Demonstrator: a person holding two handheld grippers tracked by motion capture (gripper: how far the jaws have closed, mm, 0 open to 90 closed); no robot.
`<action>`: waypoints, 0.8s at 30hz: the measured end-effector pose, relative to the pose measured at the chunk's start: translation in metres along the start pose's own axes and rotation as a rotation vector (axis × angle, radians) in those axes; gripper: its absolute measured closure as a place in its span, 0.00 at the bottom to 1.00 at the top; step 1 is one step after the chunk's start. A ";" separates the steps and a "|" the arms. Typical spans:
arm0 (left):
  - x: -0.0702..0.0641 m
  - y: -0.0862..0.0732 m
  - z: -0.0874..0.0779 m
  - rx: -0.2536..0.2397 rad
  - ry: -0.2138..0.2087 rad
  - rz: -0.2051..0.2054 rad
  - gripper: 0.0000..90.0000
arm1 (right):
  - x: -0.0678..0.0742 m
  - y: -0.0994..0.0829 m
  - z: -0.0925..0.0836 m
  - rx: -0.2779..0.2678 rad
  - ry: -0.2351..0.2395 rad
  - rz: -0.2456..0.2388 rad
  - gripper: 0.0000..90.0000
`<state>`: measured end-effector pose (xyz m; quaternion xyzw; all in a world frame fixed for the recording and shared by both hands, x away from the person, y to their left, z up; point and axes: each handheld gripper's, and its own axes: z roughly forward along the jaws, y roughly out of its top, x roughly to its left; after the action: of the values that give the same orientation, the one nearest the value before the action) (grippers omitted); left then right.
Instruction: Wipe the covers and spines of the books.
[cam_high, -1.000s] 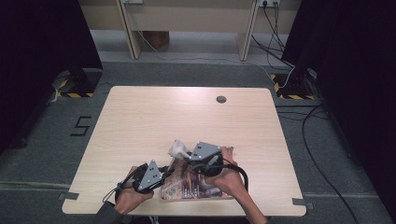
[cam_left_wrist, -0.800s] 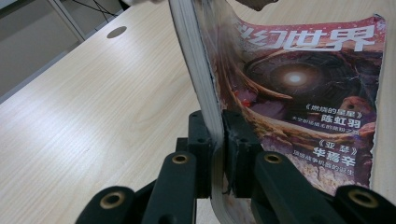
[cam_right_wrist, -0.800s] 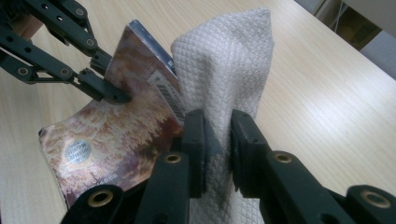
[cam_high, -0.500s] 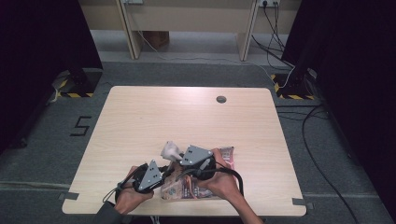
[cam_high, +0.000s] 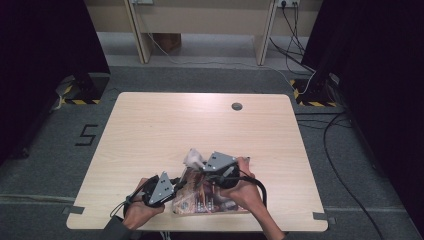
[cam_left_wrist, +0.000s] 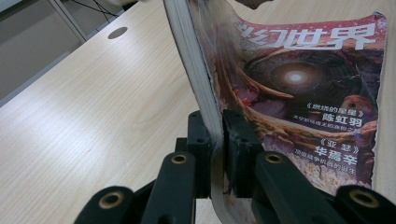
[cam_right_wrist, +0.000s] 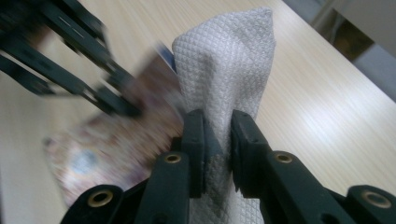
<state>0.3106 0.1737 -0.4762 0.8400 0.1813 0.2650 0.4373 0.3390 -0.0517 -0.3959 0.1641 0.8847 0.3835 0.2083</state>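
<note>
Since a second ago, my right hand-held gripper (cam_high: 200, 162) has been drifting leftward over the magazine, carrying its cloth toward the lifted cover. I am keeping the left hand-held gripper (cam_left_wrist: 215, 140) clamped on the spine-side edge of the glossy, colourful paperback magazine with Chinese lettering (cam_left_wrist: 303, 88), propping that part upright while the rest is lying on the pale wooden desk (cam_high: 165, 125) near its front edge, slightly right of the middle. My right one is pinched shut on a white, quilted paper cloth (cam_right_wrist: 229, 60), which is standing up between its jaws just above the magazine.

I judge the step in hand to be wiping the magazine. To do it well, I am aiming to hold the left grip firm so the pages are not flopping, and to bring the cloth down flat and drag it lightly, so the thin cover is not creasing or tearing.

Both forearms are coming in from the front edge, the left hand (cam_high: 137, 212) low and tilted inward, the right hand (cam_high: 245, 187) raised and angled left.
</note>
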 end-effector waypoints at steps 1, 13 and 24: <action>0.000 0.000 0.000 0.000 0.002 0.003 0.91 | 0.004 0.005 0.000 -0.010 0.004 -0.014 0.86; -0.001 0.000 0.000 0.003 0.000 0.012 0.91 | -0.015 -0.019 0.001 0.040 -0.020 0.039 0.86; -0.001 0.001 0.000 0.004 -0.001 0.015 0.90 | -0.055 -0.063 0.007 0.143 -0.081 0.153 0.86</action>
<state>0.3101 0.1726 -0.4762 0.8424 0.1754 0.2673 0.4338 0.3811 -0.1130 -0.4336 0.2608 0.8855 0.3273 0.2017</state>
